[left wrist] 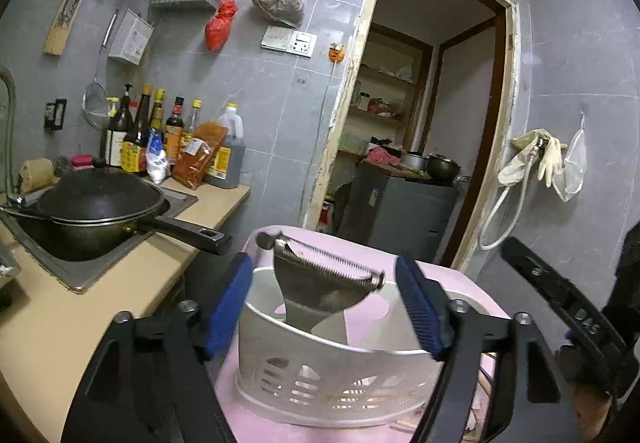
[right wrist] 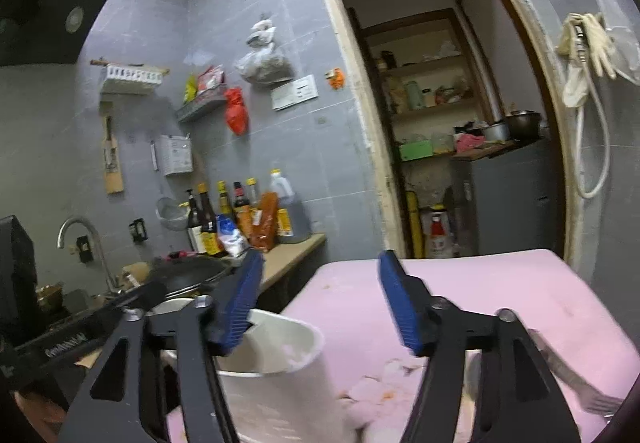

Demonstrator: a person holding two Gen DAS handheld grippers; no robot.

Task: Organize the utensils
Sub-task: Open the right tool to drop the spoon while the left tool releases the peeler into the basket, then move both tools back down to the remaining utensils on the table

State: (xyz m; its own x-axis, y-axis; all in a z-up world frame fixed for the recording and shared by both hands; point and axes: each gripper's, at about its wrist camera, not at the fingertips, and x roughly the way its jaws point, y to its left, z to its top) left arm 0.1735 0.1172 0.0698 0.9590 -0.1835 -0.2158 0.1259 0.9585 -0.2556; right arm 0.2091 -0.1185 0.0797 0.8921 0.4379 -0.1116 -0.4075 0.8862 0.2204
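The left gripper point(left wrist: 324, 307) stands with jaws wide on either side of the white basket point(left wrist: 332, 375), where a grater point(left wrist: 320, 275) leans handle-down. The right gripper point(right wrist: 320, 311), jaws also wide and empty, hangs over the pink tabletop point(right wrist: 480, 283). A fork point(right wrist: 576, 375) lies near right, tines nearest, just outside its right jaw; that side has room.

You've got 1 utensil holder point(left wrist: 336, 375) w/ 1 peeler point(left wrist: 320, 275) between your left hand-held gripper's point(left wrist: 320, 307) fingers, 1 fork point(right wrist: 576, 379) right of your right hand-held gripper point(right wrist: 320, 307), 1 wok point(left wrist: 100, 211) far left.
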